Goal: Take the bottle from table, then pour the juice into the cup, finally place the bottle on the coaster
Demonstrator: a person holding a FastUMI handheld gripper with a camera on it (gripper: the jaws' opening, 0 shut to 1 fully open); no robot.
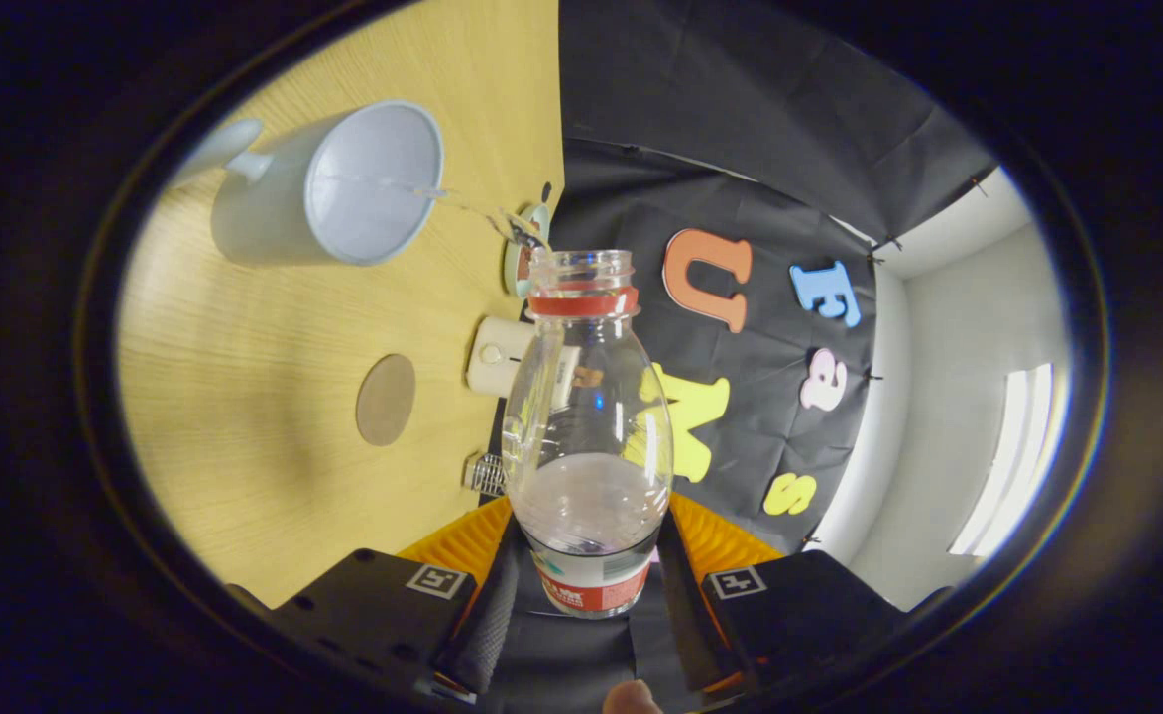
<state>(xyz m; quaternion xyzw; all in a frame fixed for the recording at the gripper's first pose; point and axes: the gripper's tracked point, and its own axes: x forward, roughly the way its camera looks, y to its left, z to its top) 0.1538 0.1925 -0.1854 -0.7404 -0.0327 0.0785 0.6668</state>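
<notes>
Now, at ten o'clock from my fingers, the cup [343, 188] lies open toward me on the table [244, 397]; the coaster [386, 399] sits nearer. My gripper [586, 575] is clamped on the bottle [586, 436], juice streaming from its mouth into the cup.

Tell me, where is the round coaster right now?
The coaster lies flat on the wooden table, beyond the gripper holding the bottle, between the cup and the fingers, beside a small white device.

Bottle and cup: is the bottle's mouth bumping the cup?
Apart. In the gripper view the bottle, clamped between the fingers, has its mouth short of the cup; bare table shows between them, crossed by a thin stream.
</notes>
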